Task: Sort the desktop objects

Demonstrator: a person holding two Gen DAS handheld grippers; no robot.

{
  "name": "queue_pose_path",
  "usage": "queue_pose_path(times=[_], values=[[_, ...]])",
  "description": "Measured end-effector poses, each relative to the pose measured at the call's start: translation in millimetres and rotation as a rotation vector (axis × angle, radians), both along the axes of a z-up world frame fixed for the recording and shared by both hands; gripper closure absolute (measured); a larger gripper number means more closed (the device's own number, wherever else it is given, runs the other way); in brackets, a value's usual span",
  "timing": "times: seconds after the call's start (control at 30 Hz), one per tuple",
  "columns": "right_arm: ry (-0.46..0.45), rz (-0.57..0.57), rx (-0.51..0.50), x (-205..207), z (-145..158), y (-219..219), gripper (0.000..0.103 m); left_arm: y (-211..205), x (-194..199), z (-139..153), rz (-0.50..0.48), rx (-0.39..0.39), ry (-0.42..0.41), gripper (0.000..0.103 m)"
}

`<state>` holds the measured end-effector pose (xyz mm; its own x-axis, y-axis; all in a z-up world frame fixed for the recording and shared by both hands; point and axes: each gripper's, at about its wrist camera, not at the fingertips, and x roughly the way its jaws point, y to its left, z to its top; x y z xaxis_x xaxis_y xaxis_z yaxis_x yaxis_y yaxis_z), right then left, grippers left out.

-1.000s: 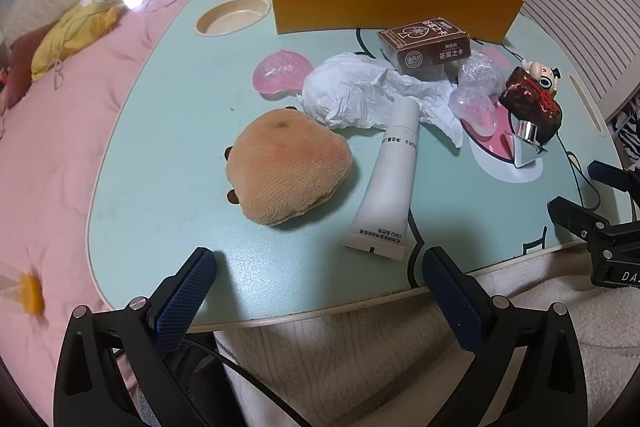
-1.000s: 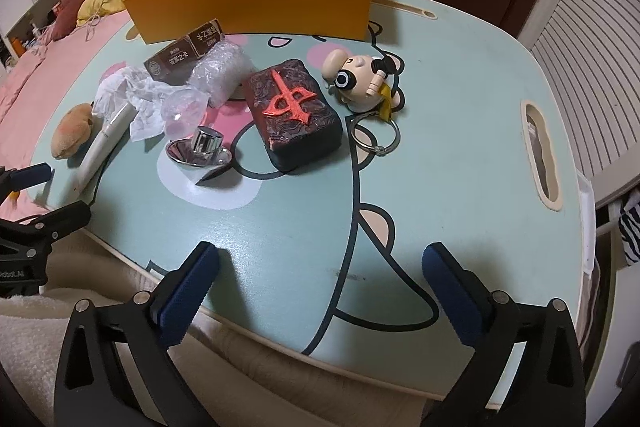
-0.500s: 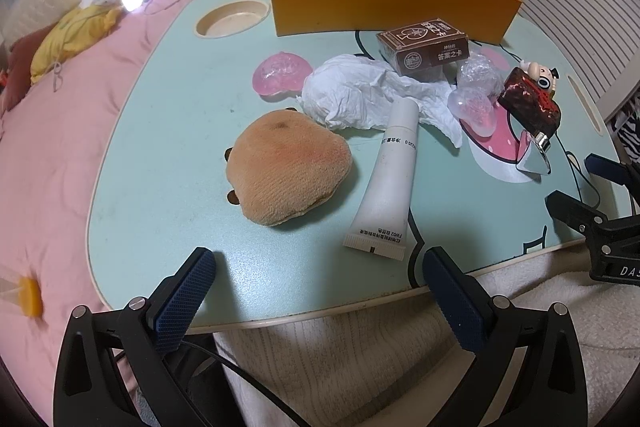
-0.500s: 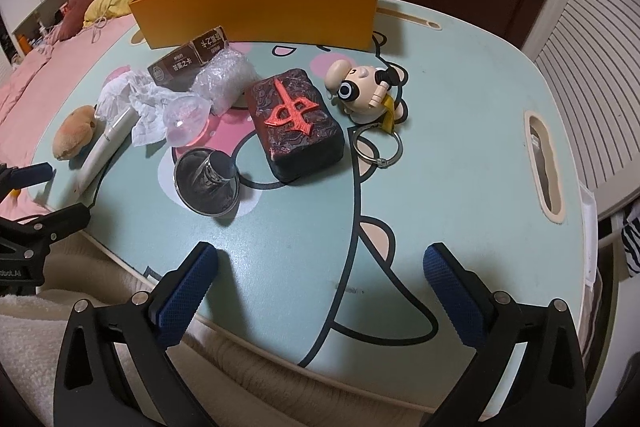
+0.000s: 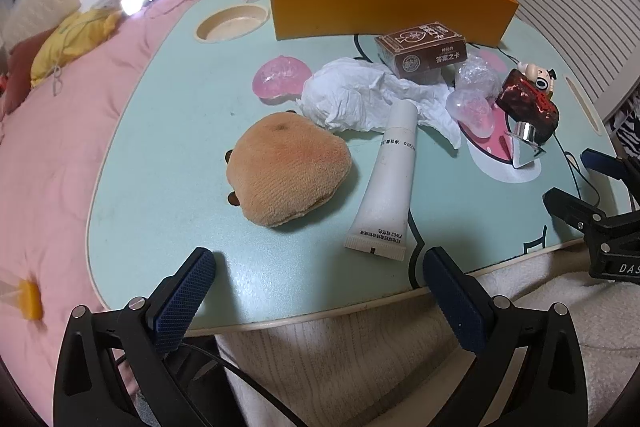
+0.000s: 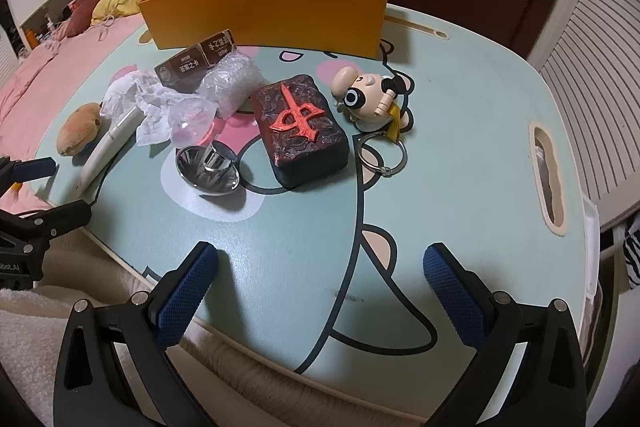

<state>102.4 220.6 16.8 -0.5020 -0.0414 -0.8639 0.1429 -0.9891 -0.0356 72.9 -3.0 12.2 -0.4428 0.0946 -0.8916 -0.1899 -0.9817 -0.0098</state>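
My left gripper (image 5: 320, 287) is open over the near table edge, a short way in front of a brown plush toy (image 5: 288, 167) and a white tube (image 5: 388, 183). Behind these lie a crumpled tissue (image 5: 360, 99), a pink gel piece (image 5: 280, 81) and a brown card box (image 5: 422, 51). My right gripper (image 6: 320, 279) is open and empty, well short of a dark red mahjong block (image 6: 300, 123), a chrome dish-shaped piece (image 6: 210, 167) and a cartoon keychain figure (image 6: 368, 99) with its ring (image 6: 382, 157). An orange box (image 6: 272, 7) stands open-topped at the back.
Bubble wrap (image 6: 232, 83) and a clear plastic shell (image 6: 188, 119) sit between the card box and the chrome piece. The mint table (image 6: 460, 147) has a cup recess (image 5: 232, 25) and a handle slot (image 6: 548, 179). Pink bedding (image 5: 52, 147) lies left; a cream blanket is under the grippers.
The chrome piece rocked: it tipped to show its hollow side half a second ago and now sits stem-up again. Both grippers stayed nearly where they were.
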Motion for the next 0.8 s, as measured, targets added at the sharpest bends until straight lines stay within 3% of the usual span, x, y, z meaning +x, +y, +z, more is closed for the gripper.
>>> queue_pose_path(times=[0.43, 0.6, 0.67, 0.73, 0.8], values=[[0.02, 0.014, 0.007, -8.7, 1.5, -3.8, 0.0, -10.8, -15.7, -3.2, 0.032, 0.032, 0.007, 0.0], [0.034, 0.029, 0.0, -11.4, 1.5, -1.9, 0.0, -36.8, -19.7, 4.3, 0.104, 0.192, 0.036, 0.0], [0.043, 0.041, -0.001, -11.3, 1.8, -0.9, 0.0, -51.8, -17.9, 12.9, 0.149, 0.25, 0.083, 0.0], [0.047, 0.055, 0.001, -10.7, 1.3, -0.6, 0.0, -62.0, -17.3, 20.3, 0.173, 0.28, 0.124, 0.0], [0.05, 0.063, -0.004, -11.0, 0.6, 0.8, 0.0, -61.8, -21.7, 22.0, 0.159, 0.257, 0.131, 0.001]])
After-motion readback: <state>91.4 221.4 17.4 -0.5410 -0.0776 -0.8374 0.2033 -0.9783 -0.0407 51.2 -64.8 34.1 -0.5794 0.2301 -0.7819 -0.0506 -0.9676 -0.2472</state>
